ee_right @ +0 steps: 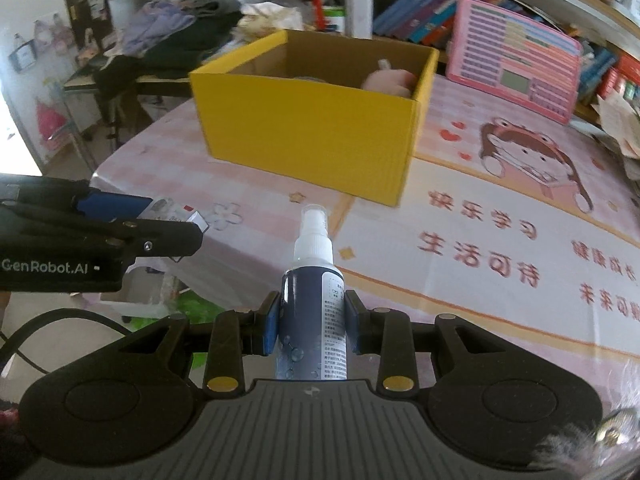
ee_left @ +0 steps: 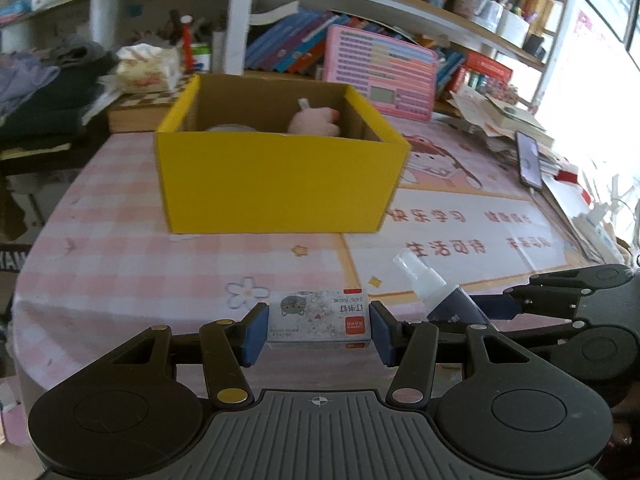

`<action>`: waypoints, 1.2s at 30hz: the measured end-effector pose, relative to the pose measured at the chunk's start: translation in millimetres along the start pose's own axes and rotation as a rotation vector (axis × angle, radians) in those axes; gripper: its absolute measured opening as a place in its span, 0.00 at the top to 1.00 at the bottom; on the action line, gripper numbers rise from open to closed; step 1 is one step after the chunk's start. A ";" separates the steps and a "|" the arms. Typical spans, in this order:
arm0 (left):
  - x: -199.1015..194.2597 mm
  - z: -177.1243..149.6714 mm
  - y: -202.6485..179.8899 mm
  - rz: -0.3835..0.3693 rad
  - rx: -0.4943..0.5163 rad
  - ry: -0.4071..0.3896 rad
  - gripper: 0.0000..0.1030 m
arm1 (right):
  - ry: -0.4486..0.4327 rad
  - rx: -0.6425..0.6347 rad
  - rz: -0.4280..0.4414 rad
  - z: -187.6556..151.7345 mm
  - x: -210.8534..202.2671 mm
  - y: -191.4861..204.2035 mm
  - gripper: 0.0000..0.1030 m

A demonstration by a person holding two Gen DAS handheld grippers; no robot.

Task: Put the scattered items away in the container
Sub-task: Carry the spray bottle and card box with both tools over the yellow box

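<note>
Nearest, the left gripper [ee_left: 319,326] clamps one staple box [ee_left: 318,320] across its width, held above the table's near edge. Beside it, the right gripper [ee_right: 312,326] pinches one dark spray bottle [ee_right: 312,312], nozzle forward. Bare pink tablecloth [ee_left: 120,240] lies ahead. Beyond stands one open yellow cardboard box [ee_left: 276,184], one pink plush toy [ee_left: 314,120] inside.

Matt yellow cardboard box [ee_left: 276,184], glossy plastic spray bottle [ee_right: 314,320] — smooth printed tablecloth [ee_left: 120,248]

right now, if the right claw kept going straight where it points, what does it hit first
Probably the pink tablecloth just short of the yellow box: the right claw, carrying the spray bottle, tilts downward. Depth is uncertain.
</note>
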State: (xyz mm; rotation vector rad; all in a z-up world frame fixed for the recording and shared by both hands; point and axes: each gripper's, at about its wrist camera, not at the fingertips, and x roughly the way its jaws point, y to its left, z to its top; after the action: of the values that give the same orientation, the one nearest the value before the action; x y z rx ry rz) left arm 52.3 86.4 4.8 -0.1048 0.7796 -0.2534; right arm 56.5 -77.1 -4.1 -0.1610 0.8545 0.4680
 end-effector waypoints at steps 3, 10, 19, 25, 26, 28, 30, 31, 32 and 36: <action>-2.7 2.7 7.1 0.023 -0.015 -0.011 0.50 | -0.009 -0.027 0.018 6.8 3.5 5.9 0.70; -5.1 17.3 19.3 0.052 -0.048 -0.044 0.49 | -0.067 -0.071 0.041 26.5 5.9 7.3 0.70; -0.7 60.6 17.7 0.092 -0.038 -0.131 0.49 | -0.181 -0.091 0.094 74.0 6.9 -12.9 0.70; 16.5 99.2 19.2 0.120 -0.030 -0.177 0.50 | -0.225 -0.080 0.129 118.2 18.2 -37.5 0.70; 20.8 106.1 19.4 0.125 -0.024 -0.182 0.50 | -0.232 -0.082 0.128 125.3 21.0 -41.0 0.70; 30.6 118.7 20.2 0.140 -0.010 -0.190 0.50 | -0.243 -0.088 0.128 140.8 28.4 -49.3 0.70; 43.0 130.7 22.4 0.154 0.000 -0.189 0.49 | -0.243 -0.098 0.128 155.6 38.2 -57.9 0.70; 50.1 136.7 24.1 0.158 0.001 -0.183 0.49 | -0.237 -0.103 0.128 162.0 43.9 -61.4 0.70; 58.0 142.7 25.6 0.162 0.002 -0.173 0.49 | -0.225 -0.109 0.129 168.2 50.9 -64.9 0.70; 95.0 169.8 32.9 0.163 -0.008 -0.108 0.49 | -0.138 -0.129 0.150 188.5 88.2 -75.5 0.70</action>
State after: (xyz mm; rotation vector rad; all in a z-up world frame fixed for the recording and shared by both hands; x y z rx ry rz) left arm 243.3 93.0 54.2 -0.0616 0.6780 -0.0894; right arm 270.5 -54.4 48.4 -0.1817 0.7042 0.6682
